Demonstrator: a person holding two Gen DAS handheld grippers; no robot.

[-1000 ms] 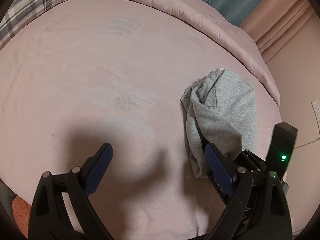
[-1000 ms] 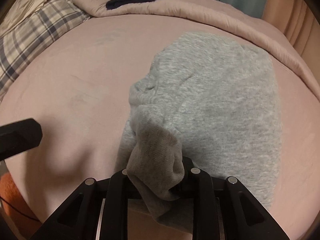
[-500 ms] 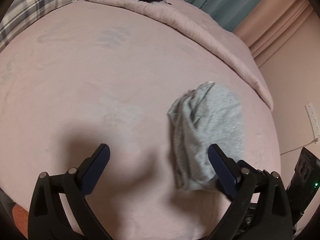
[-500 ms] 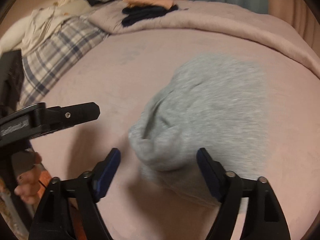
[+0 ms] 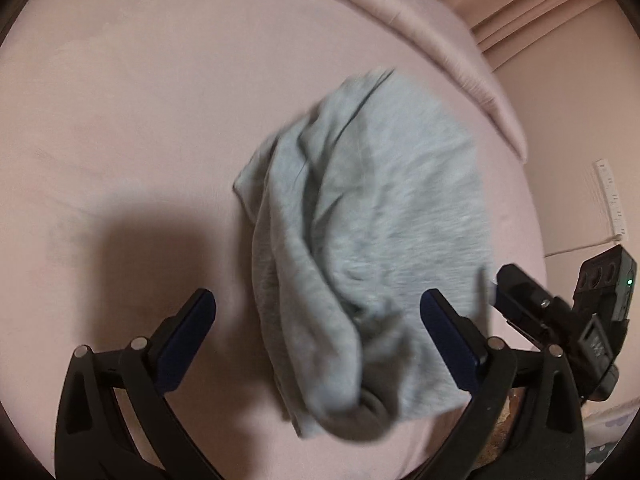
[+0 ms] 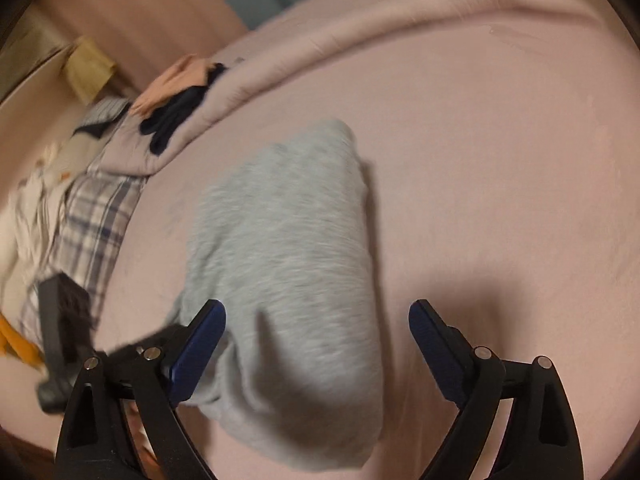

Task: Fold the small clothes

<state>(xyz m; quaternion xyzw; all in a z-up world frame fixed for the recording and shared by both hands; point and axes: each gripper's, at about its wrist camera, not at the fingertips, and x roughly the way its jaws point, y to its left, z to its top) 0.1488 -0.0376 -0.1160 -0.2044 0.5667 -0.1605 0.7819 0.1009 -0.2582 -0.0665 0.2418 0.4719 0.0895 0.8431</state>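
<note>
A grey knit garment (image 5: 360,248) lies bunched and partly folded on the pink bed sheet (image 5: 140,120). My left gripper (image 5: 318,312) is open and empty, its blue-padded fingers straddling the garment's near end. My right gripper (image 6: 316,322) is open and empty too, just over the same garment (image 6: 288,280) from the other side. The right gripper's body also shows at the right edge of the left wrist view (image 5: 560,312). Both views are motion-blurred.
A rolled pink duvet (image 6: 360,32) runs along the bed's far side with dark and peach clothes (image 6: 180,100) on it. A plaid pillow (image 6: 92,220) lies at the left. A wall with a power strip (image 5: 612,200) borders the bed.
My right gripper let go of the grey garment and opened; it has swung round to the garment's other side. My left gripper moved right, over the garment's near end, still open.
</note>
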